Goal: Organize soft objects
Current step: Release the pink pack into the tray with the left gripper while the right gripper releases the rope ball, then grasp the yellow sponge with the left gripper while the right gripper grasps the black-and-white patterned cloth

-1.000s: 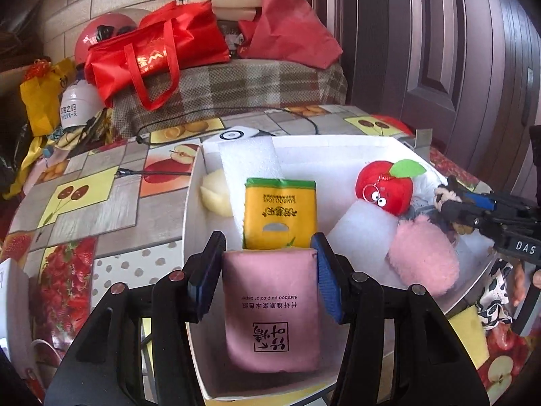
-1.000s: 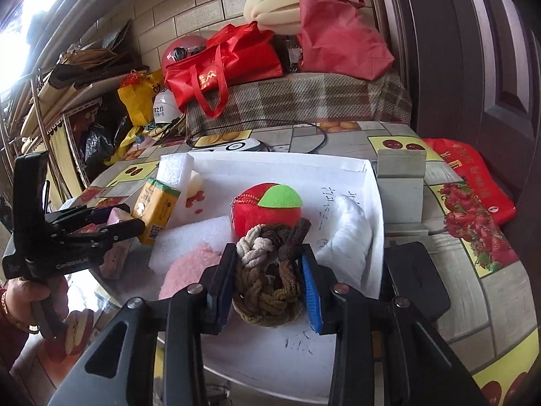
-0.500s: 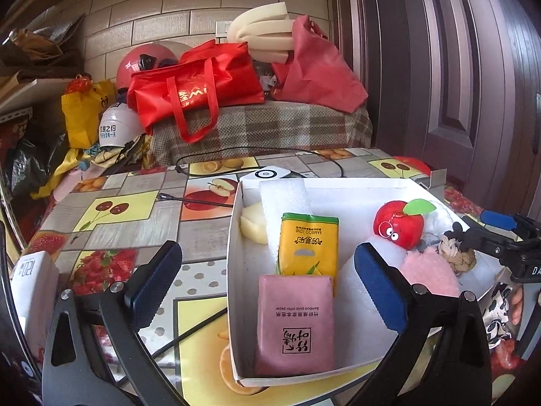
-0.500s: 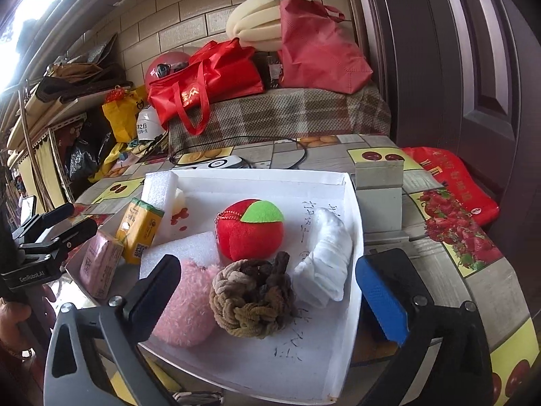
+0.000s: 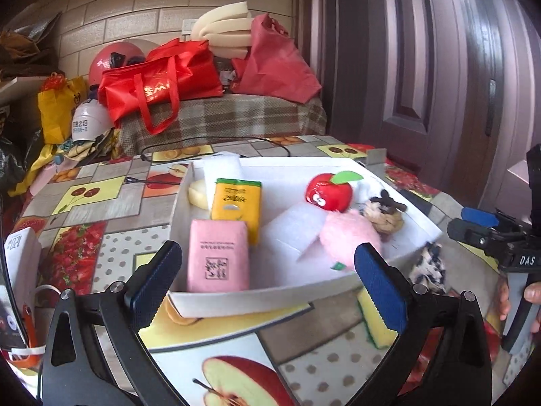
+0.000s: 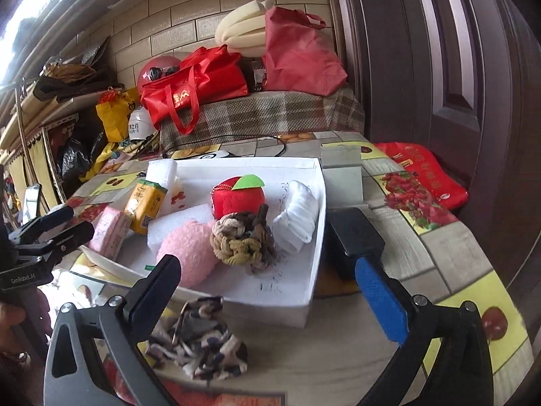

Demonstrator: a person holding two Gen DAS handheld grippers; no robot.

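The left tool [image 5: 267,277] stands wide and empty, short of the near edge of the shallow white cardboard tray [image 5: 236,299]; its jaws have just been opening, and the one flat pink tissue pack [image 5: 218,257] they clamped a second ago now lies free in the tray's near left corner. The right tool [image 6: 267,291] is equally wide and empty; its jaws have just been opening, releasing the one knotted brown-and-cream rope ball [image 6: 241,240], which rests in the tray. Both tools sit farther back from the tray than before.

One crumpled black-and-white patterned cloth [image 6: 199,335] lies on the fruit-print oilcloth surface [image 6: 449,247], outside the tray's near edge.

Tray contents, near to far: one fluffy pink pom-pom [image 6: 187,257] touching the rope ball; two white foam blocks [image 5: 292,233]; one rolled white cloth [image 6: 297,216] along the right wall; one yellow tissue pack [image 5: 236,203] leaning behind the pink one; one red plush apple [image 6: 238,198] with a green felt leaf.
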